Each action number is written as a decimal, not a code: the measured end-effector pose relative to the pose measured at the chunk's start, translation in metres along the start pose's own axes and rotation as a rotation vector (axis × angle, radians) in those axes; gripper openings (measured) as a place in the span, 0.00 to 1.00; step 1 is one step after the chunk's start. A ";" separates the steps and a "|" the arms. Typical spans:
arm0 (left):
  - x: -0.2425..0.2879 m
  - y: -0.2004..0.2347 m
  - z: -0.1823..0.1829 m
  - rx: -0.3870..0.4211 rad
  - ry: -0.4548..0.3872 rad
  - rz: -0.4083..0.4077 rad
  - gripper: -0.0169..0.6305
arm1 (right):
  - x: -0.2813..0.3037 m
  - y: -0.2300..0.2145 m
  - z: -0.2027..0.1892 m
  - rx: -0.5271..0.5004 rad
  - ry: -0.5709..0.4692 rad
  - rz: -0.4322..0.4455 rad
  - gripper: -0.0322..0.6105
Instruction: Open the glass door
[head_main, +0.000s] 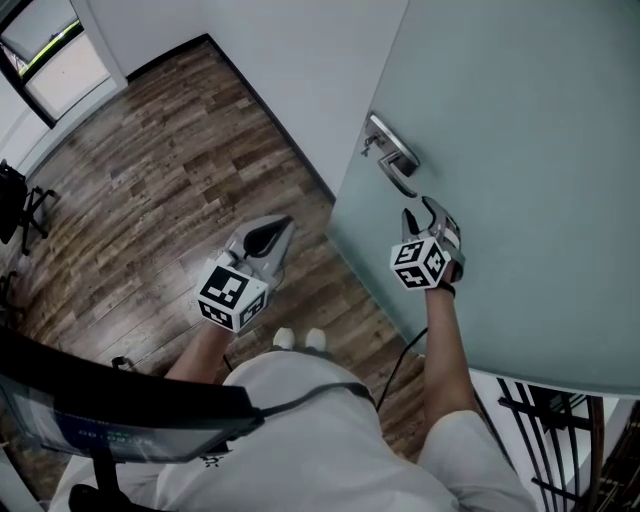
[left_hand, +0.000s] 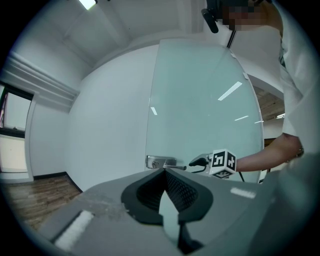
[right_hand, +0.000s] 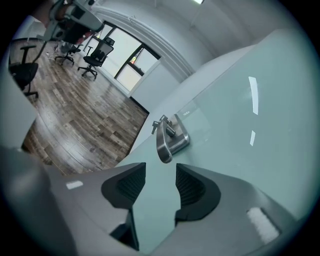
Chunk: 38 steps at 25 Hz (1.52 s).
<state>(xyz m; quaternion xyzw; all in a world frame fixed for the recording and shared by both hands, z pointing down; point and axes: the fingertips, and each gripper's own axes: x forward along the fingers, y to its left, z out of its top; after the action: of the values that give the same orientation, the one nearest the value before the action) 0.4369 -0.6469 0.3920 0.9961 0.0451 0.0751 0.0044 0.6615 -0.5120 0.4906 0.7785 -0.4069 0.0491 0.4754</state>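
Note:
The frosted glass door (head_main: 520, 150) fills the right of the head view, and its edge stands away from the white wall (head_main: 300, 70). A metal lever handle (head_main: 395, 162) with a lock plate sits near that edge. My right gripper (head_main: 424, 213) is just below the handle, open, with nothing between its fingers. In the right gripper view the handle (right_hand: 167, 140) lies a little ahead of the open right gripper (right_hand: 160, 172), apart from the pads. My left gripper (head_main: 283, 226) hangs over the floor left of the door, shut and empty. From the left gripper (left_hand: 165, 171) view, the handle (left_hand: 164, 162) and the right gripper (left_hand: 196, 162) show ahead.
Wood plank floor (head_main: 150, 190) spreads to the left. A window (head_main: 55, 55) is at the far corner, a black chair (head_main: 18, 210) at the left edge. Office chairs (right_hand: 97, 55) stand by windows. A dark metal rack (head_main: 560, 440) sits at lower right behind the door.

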 end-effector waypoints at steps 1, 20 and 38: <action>0.000 -0.003 0.001 -0.001 -0.004 -0.004 0.03 | -0.013 0.001 0.004 0.047 -0.035 0.000 0.34; -0.030 -0.030 0.027 -0.013 -0.079 -0.041 0.03 | -0.192 0.047 0.082 0.873 -0.516 0.225 0.06; -0.031 -0.022 -0.003 -0.078 -0.066 -0.094 0.03 | -0.193 0.053 0.078 0.852 -0.422 0.166 0.06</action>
<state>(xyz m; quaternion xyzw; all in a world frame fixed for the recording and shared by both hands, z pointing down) 0.4040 -0.6277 0.3904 0.9940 0.0885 0.0438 0.0480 0.4729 -0.4713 0.3956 0.8618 -0.4989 0.0903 0.0156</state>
